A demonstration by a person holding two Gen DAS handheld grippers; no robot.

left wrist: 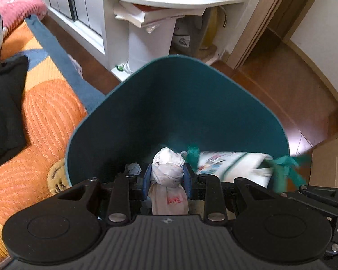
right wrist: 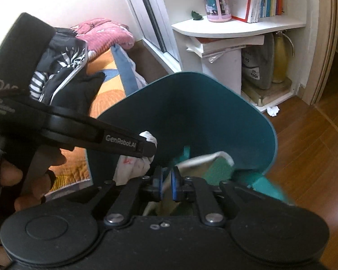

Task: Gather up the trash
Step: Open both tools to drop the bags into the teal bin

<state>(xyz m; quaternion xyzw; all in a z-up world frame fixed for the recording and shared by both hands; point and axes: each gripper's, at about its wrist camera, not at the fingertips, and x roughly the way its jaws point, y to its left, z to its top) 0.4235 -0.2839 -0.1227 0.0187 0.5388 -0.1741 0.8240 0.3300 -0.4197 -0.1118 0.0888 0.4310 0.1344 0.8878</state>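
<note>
Item, in progress: left gripper (left wrist: 167,175) clamped on knotted white bag (left wrist: 167,168), right gripper (right wrist: 166,182) clamped on green-printed wrapper (right wrist: 205,165), both above teal bin (left wrist: 175,103) ahead; crumpled paper (right wrist: 273,110) remains on floor beyond.

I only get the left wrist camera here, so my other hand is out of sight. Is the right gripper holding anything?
Observer: Yes. The right gripper is shut on an edge of the white and green bag, right at the teal bin.
Operator: Is there any trash on the floor that I can't see?
Observer: A crumpled white paper lies on the wooden floor, beside the base of the white shelf unit.
</note>
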